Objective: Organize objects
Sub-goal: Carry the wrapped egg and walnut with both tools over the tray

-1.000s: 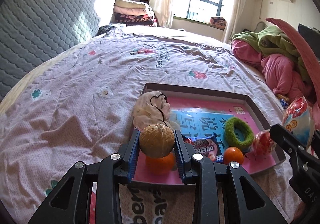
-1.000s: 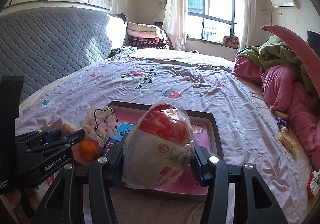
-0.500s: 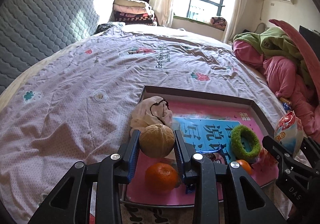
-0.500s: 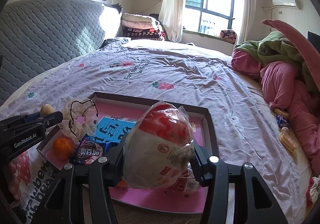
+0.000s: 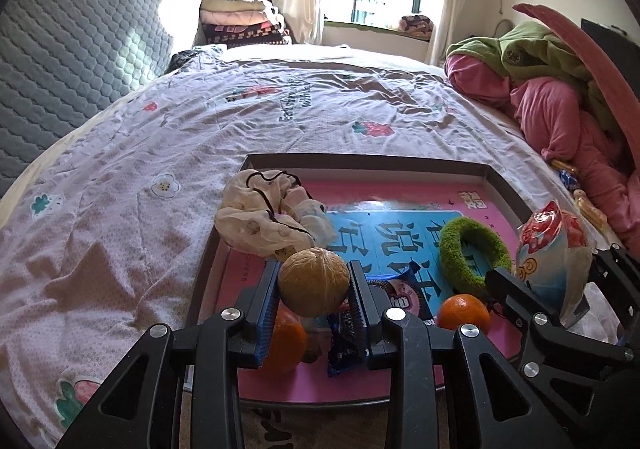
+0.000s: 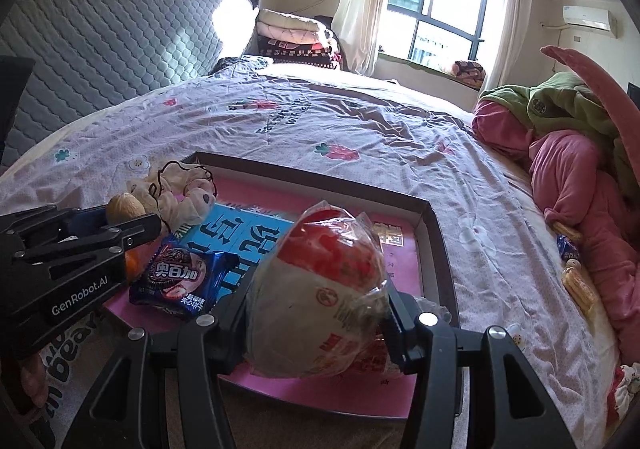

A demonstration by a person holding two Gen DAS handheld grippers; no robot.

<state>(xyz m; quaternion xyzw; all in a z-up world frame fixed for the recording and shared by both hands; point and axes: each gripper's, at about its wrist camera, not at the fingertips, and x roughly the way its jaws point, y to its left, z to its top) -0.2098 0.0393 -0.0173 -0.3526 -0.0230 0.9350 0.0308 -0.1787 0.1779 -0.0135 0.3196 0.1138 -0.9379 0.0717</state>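
Fingers of the left gripper (image 5: pixel 313 289) pinch a walnut (image 5: pixel 313 283) between their blue pads, holding it above the near left part of the tray (image 5: pixel 360 160). Fingers of the right gripper (image 6: pixel 318 313) clamp a plastic-wrapped red-and-white snack ball (image 6: pixel 320 289) over the tray's near right part. The shallow, pink-lined tray lies on the bed (image 5: pixel 140 153). In the left wrist view, a cream drawstring pouch (image 5: pixel 264 217) sits at the tray's 10 o'clock corner, a green hair scrunchie (image 5: pixel 474 251) at 3 o'clock, one tangerine (image 5: pixel 462 311) at 4 o'clock and another tangerine (image 5: pixel 286 337) just under the walnut. A blue cookie packet (image 6: pixel 184 275) lies near the tray's front edge.
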